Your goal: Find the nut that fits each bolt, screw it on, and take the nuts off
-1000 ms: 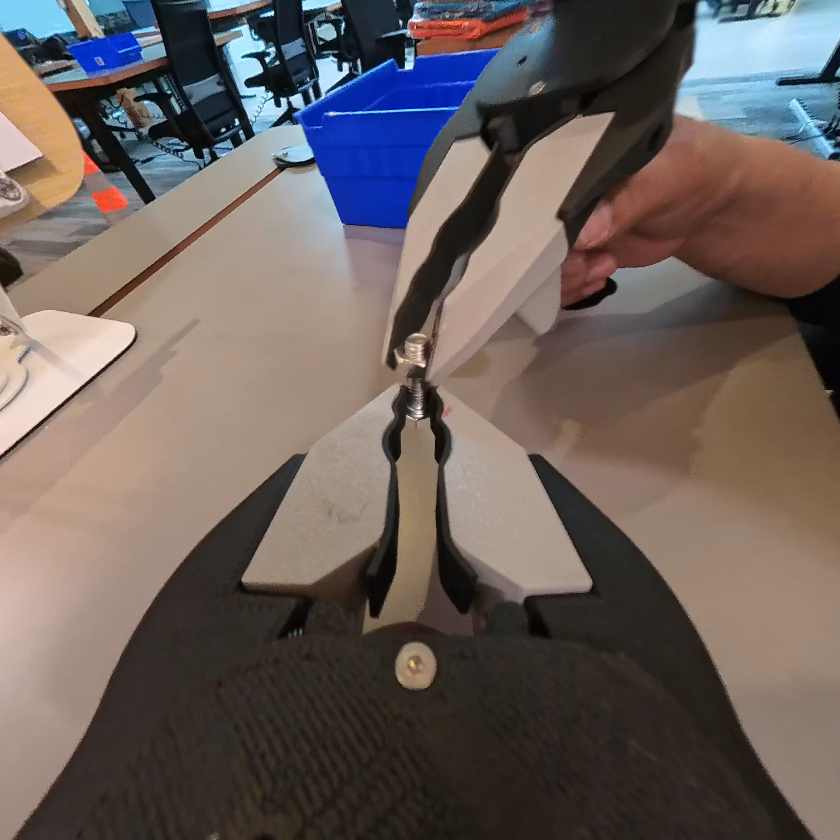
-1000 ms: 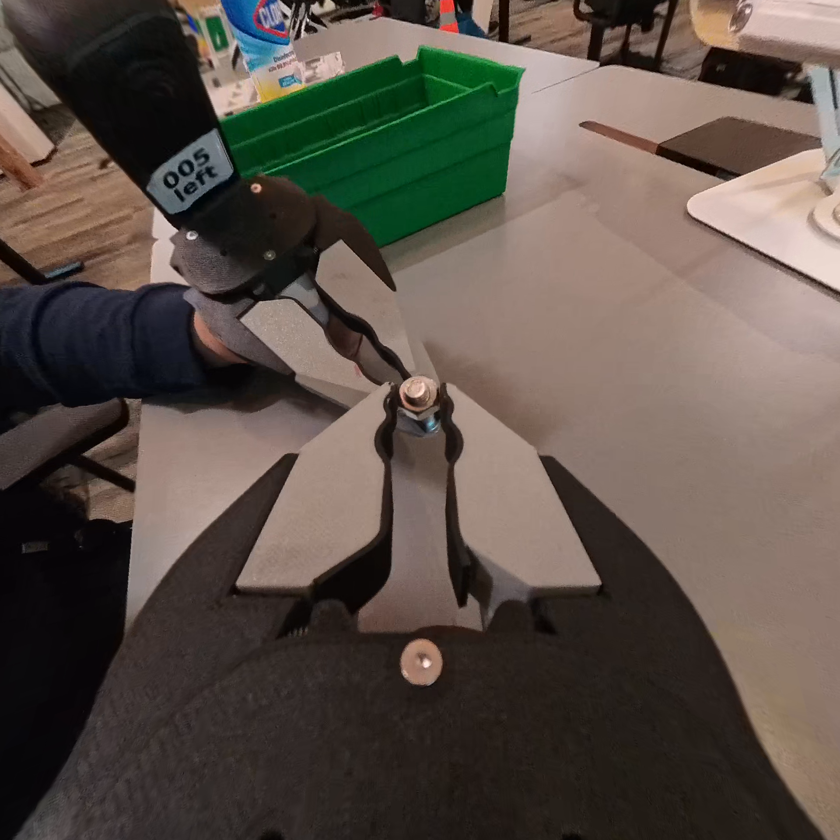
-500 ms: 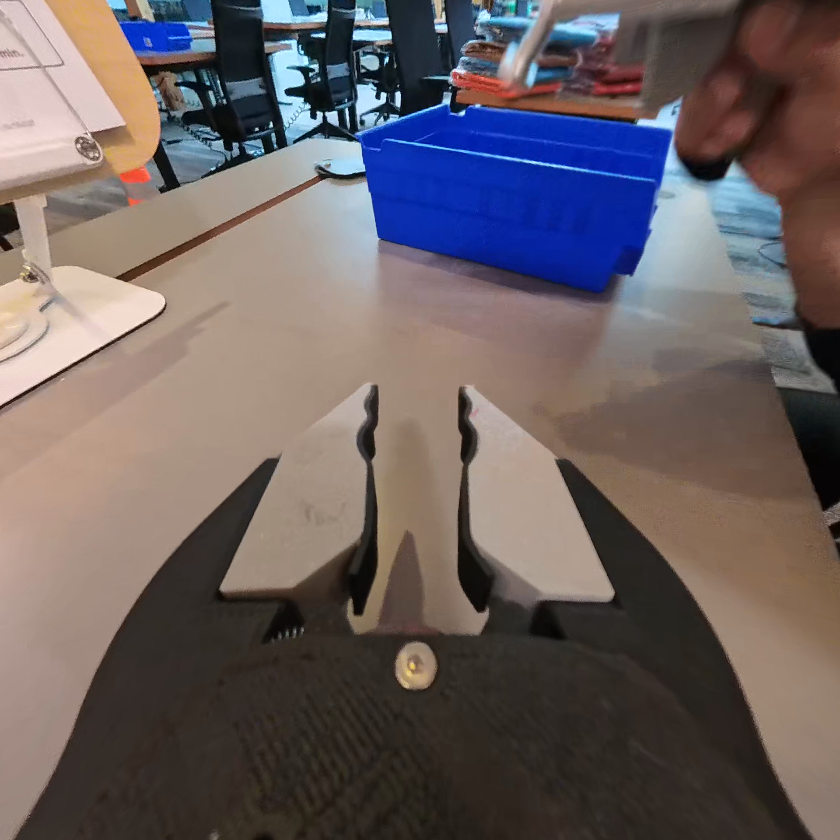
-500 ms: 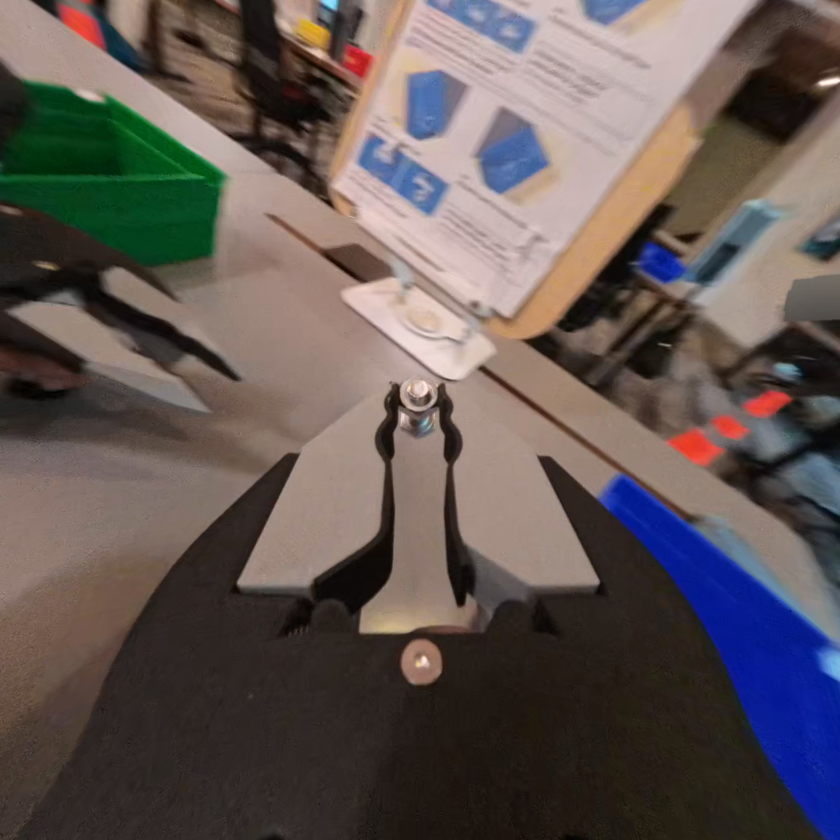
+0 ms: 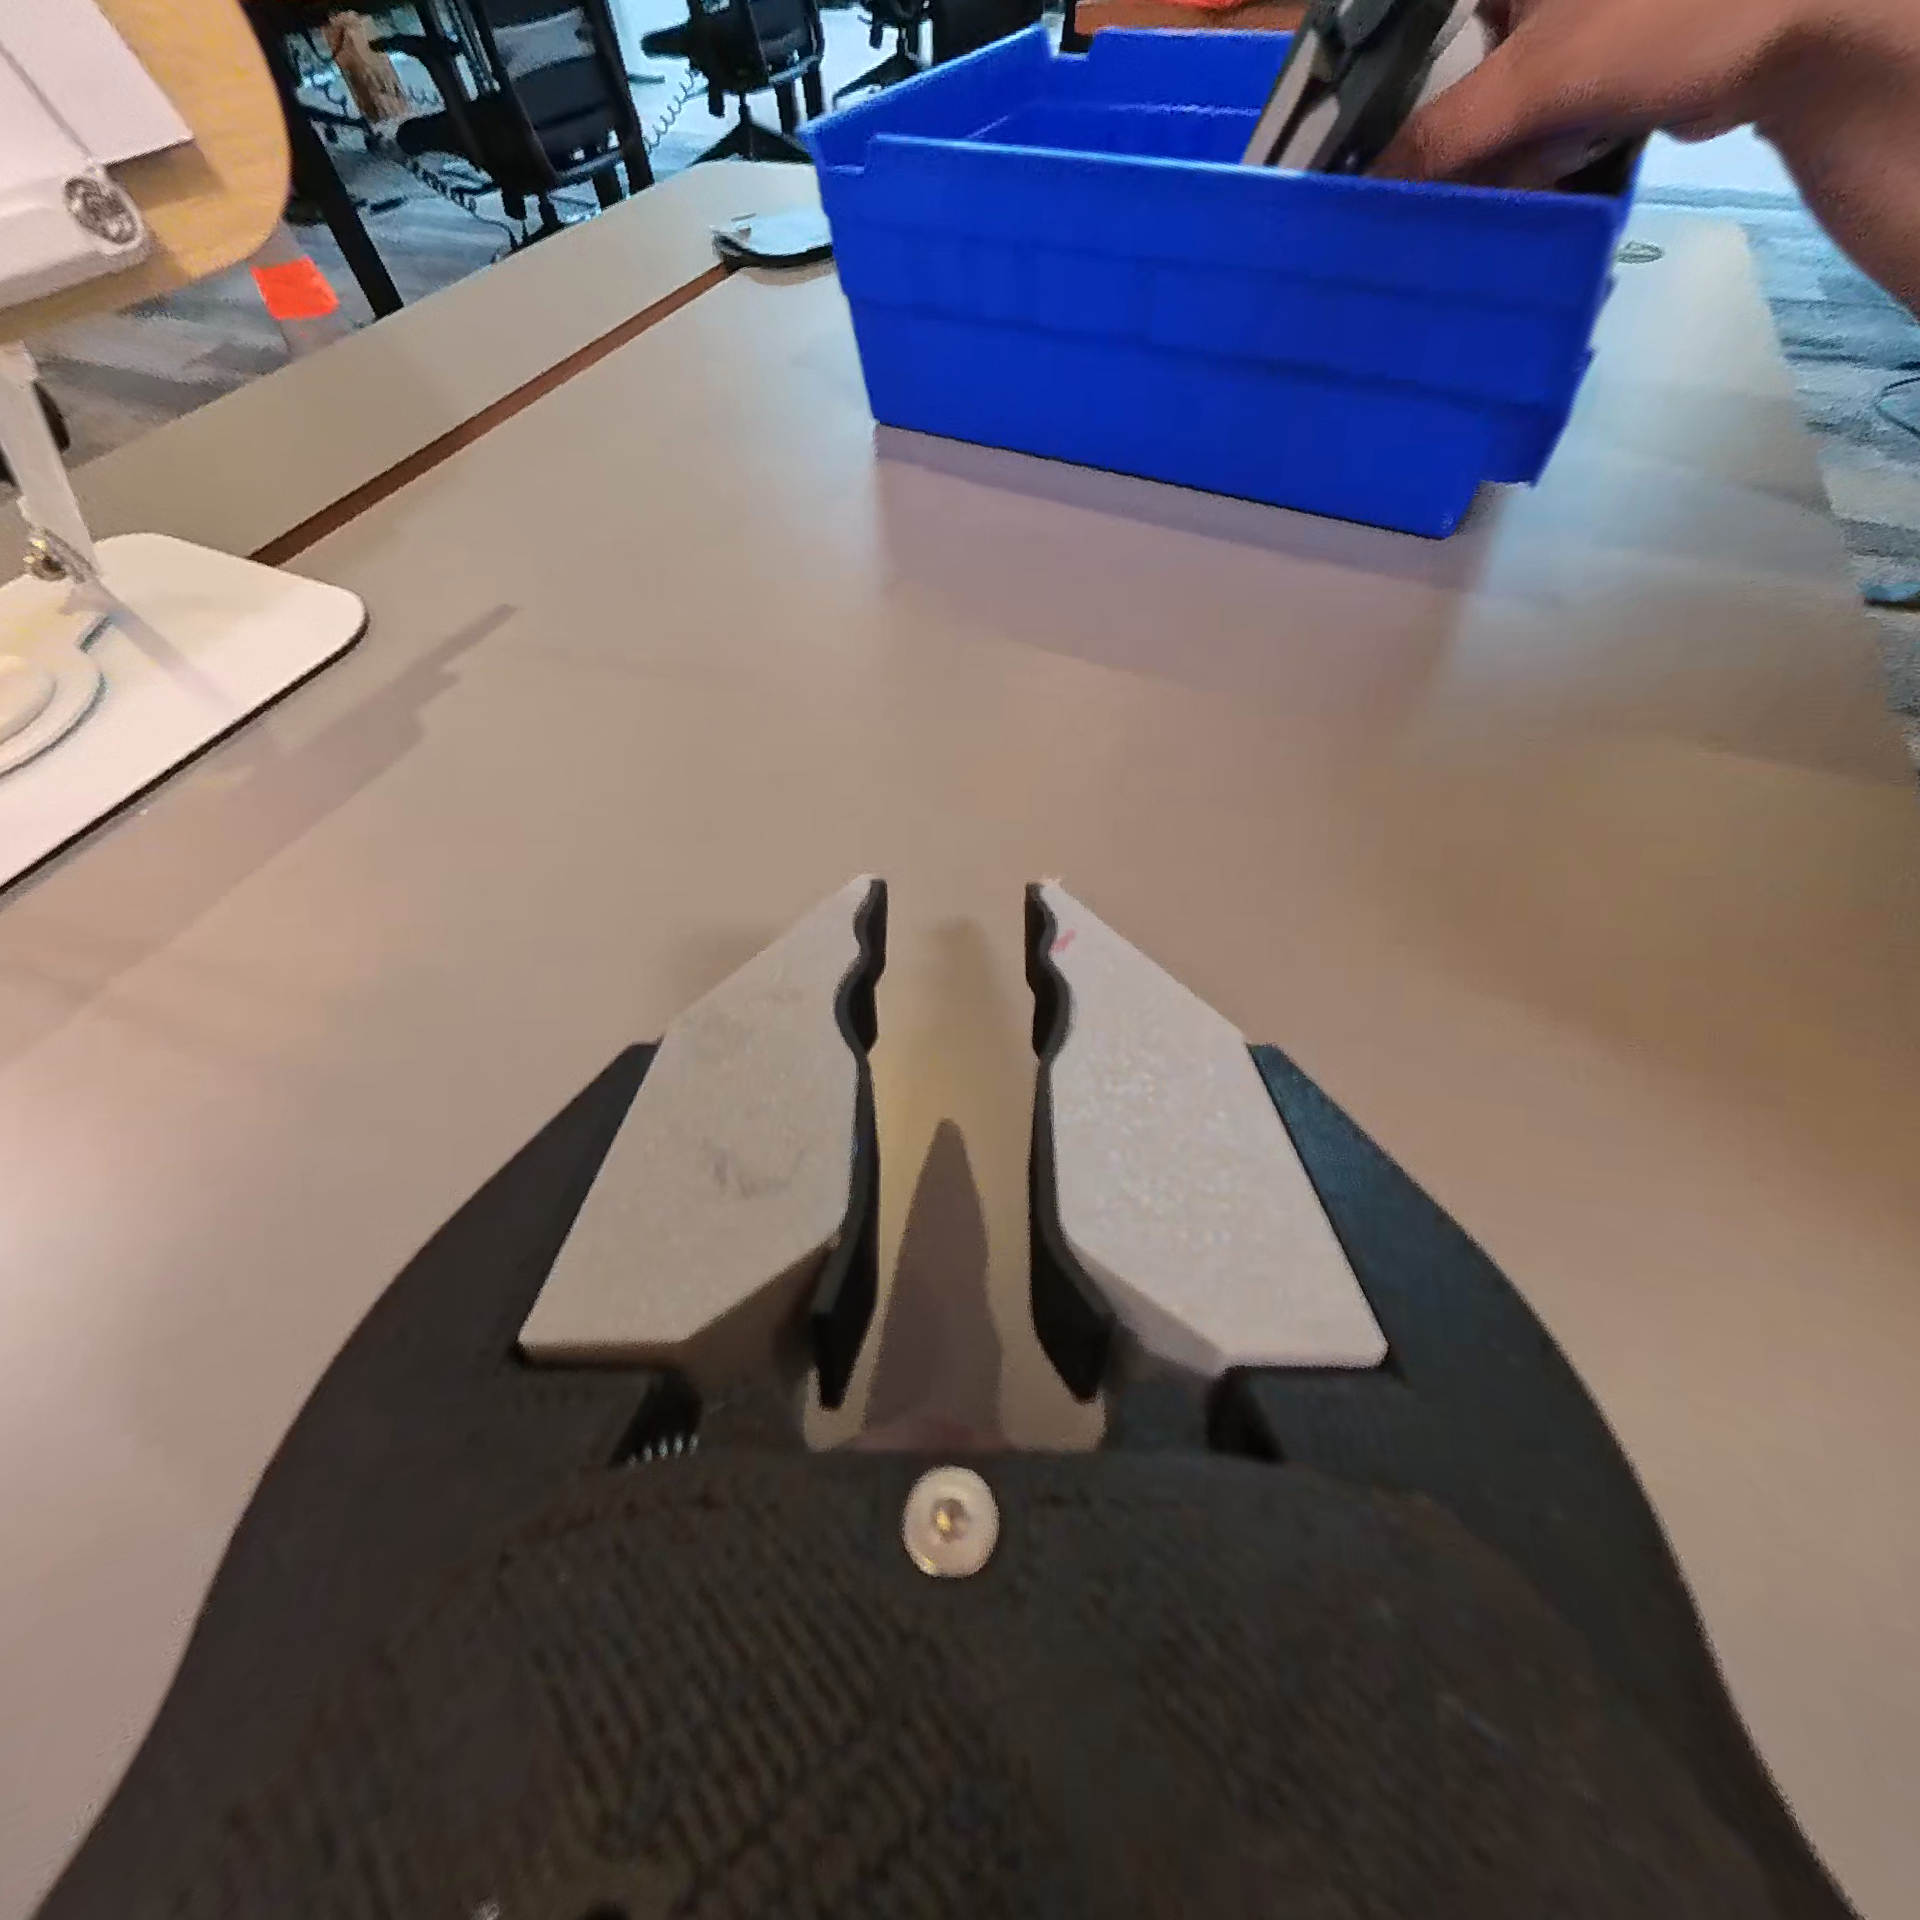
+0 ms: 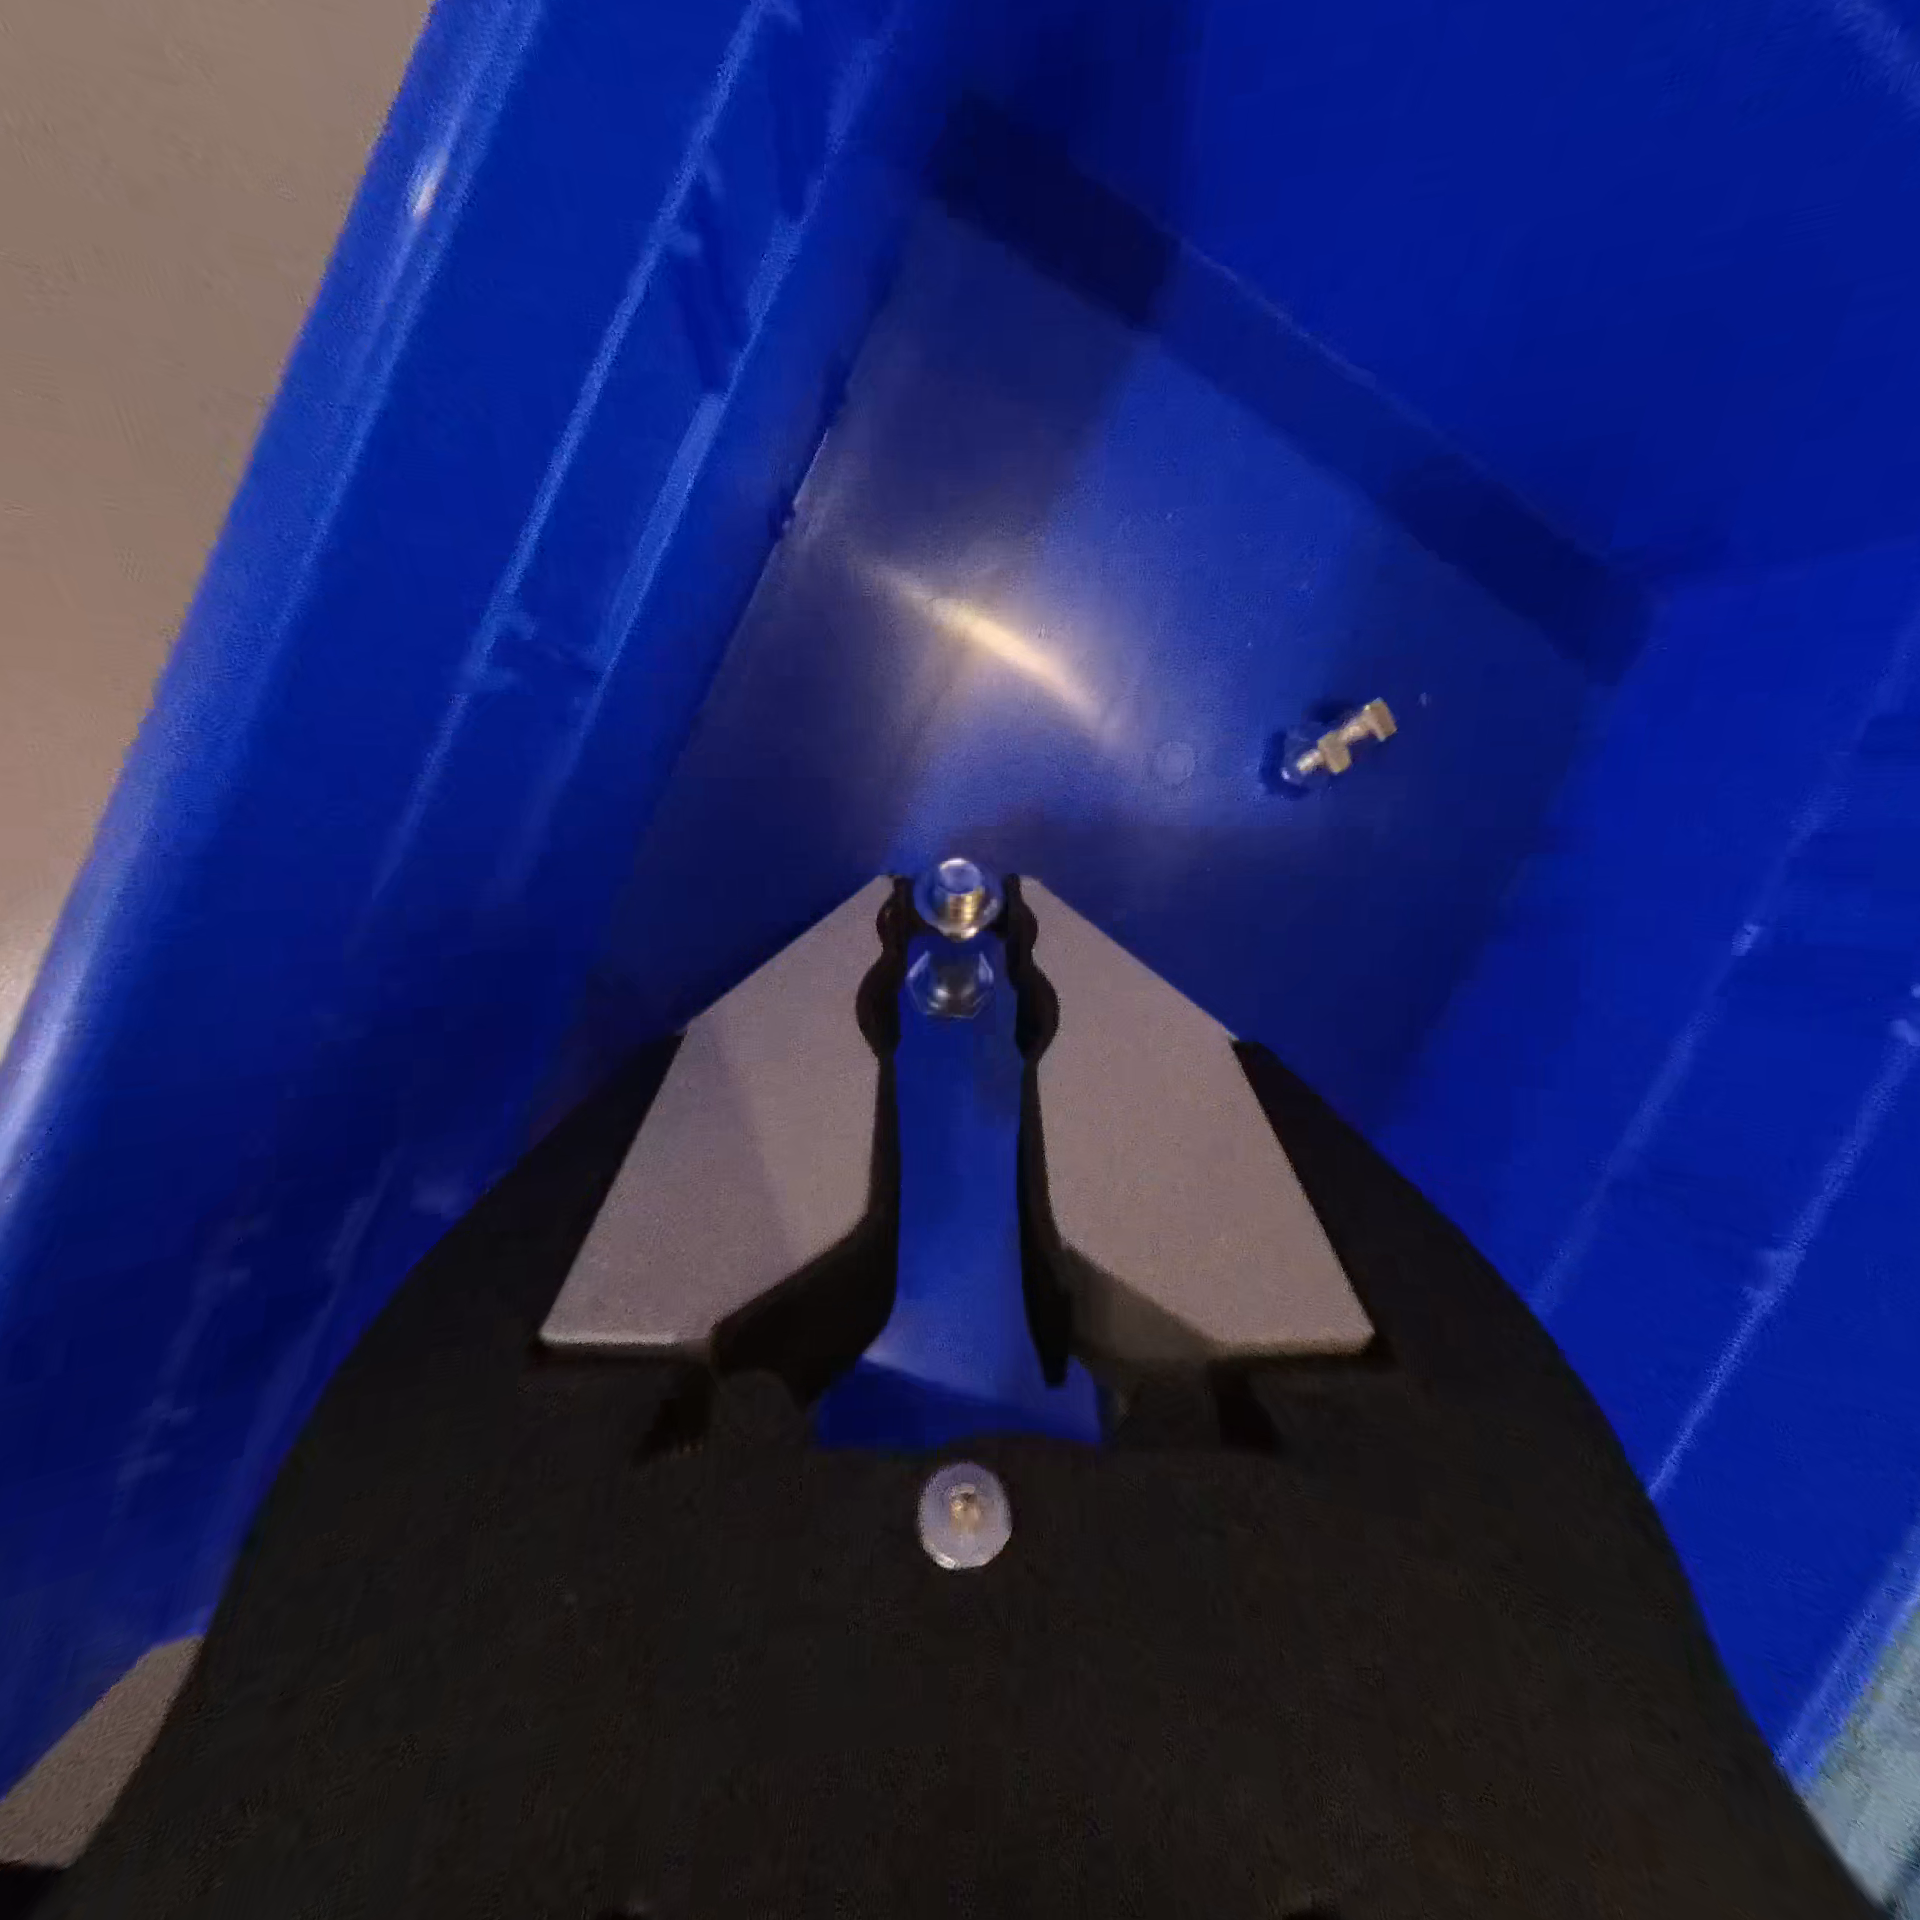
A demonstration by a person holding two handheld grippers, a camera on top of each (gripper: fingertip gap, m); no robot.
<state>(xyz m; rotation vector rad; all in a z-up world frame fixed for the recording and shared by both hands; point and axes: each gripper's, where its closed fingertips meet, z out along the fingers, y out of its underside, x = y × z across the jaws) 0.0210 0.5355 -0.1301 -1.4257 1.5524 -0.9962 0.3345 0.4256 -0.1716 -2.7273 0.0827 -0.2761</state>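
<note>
Your right gripper (image 6: 958,909) reached inside blue bin (image 6: 436,727), clenched on bolt with nut (image 6: 956,902) at frame centre. Second bolt (image 6: 1335,740) lay on bin floor, right. Your left gripper (image 5: 956,914) hung released, empty, over table (image 5: 675,675).

Bolt (image 6: 1335,740) in bin (image 6: 499,644), bin on table (image 5: 727,665).

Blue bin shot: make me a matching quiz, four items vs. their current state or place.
Items:
1. left tool
2. right tool
3. loose bolt with nut
4. blue bin

States:
A. lying on the bin floor
B. open, empty, above the table
C. standing on the table, far side
D. shut on a bolt with nut, inside the bin

Pairs: 1-B, 2-D, 3-A, 4-C
</note>
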